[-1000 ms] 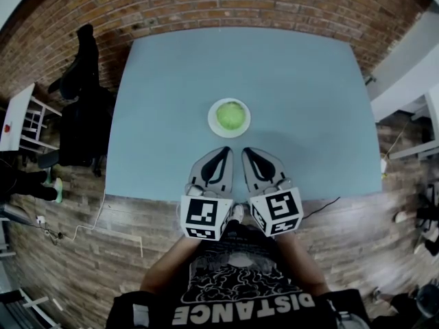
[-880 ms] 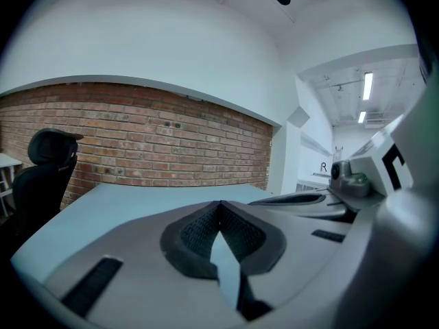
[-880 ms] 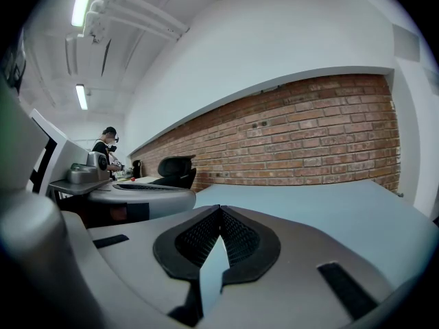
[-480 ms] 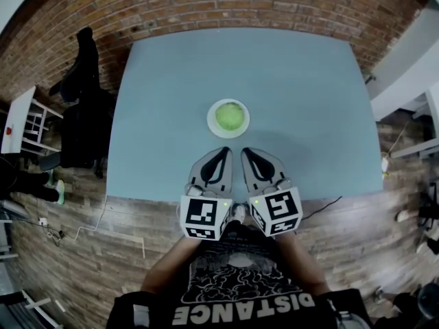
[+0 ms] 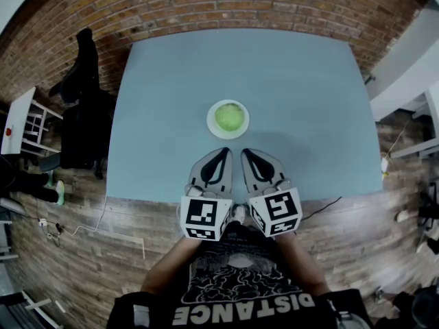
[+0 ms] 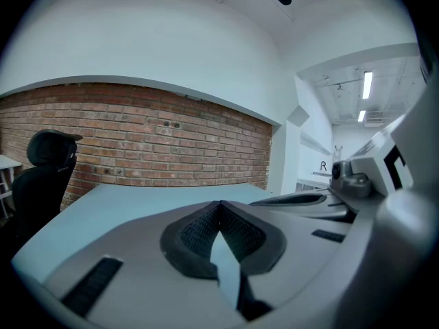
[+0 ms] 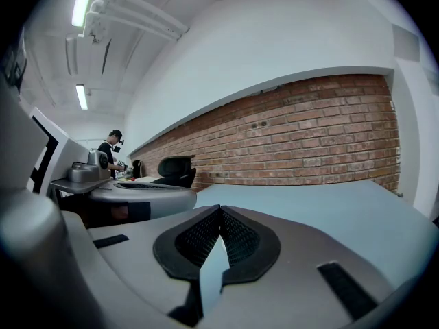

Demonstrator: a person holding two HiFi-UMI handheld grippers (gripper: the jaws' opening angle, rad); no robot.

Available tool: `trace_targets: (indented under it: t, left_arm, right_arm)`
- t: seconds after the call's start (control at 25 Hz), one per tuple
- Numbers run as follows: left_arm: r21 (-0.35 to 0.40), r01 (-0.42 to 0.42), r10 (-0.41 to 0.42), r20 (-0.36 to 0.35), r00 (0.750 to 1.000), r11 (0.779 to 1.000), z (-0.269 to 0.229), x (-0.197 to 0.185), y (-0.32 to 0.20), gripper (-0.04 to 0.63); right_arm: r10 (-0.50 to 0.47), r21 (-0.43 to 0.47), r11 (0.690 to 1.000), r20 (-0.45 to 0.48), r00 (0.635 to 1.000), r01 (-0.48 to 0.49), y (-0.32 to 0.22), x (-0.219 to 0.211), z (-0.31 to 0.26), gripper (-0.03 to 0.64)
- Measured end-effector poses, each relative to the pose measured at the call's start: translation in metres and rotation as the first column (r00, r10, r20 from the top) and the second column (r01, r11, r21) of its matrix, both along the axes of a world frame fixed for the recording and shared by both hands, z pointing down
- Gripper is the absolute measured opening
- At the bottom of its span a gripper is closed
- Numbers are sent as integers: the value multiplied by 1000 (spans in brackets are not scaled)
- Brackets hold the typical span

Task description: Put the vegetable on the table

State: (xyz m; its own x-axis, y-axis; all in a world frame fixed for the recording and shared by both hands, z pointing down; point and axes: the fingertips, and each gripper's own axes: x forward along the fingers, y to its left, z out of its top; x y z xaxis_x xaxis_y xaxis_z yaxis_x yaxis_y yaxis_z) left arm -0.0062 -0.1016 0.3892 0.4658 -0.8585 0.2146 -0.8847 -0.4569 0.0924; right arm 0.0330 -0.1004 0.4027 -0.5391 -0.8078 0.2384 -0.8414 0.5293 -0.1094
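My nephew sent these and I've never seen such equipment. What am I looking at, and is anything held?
No robot: a person holds a grey two-jaw left gripper and right gripper, side by side at the near edge of the grey-blue table. That top-down picture is from a camera on the person's head. The other two pictures come from cameras riding on each gripper, looking along its jaws. Both are shut and hold nothing. Beyond them, a round green vegetable lies on a white plate.
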Motion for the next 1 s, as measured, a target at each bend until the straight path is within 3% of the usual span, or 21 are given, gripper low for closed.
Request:
trace_targets:
  t: [1.0]
  left_arm:
    - [5,-3,3,-1,1000,1000,-2,-6,-4,2]
  right_arm:
    - [-11,25,1000,16,1000,10,-4,-9,-5,8]
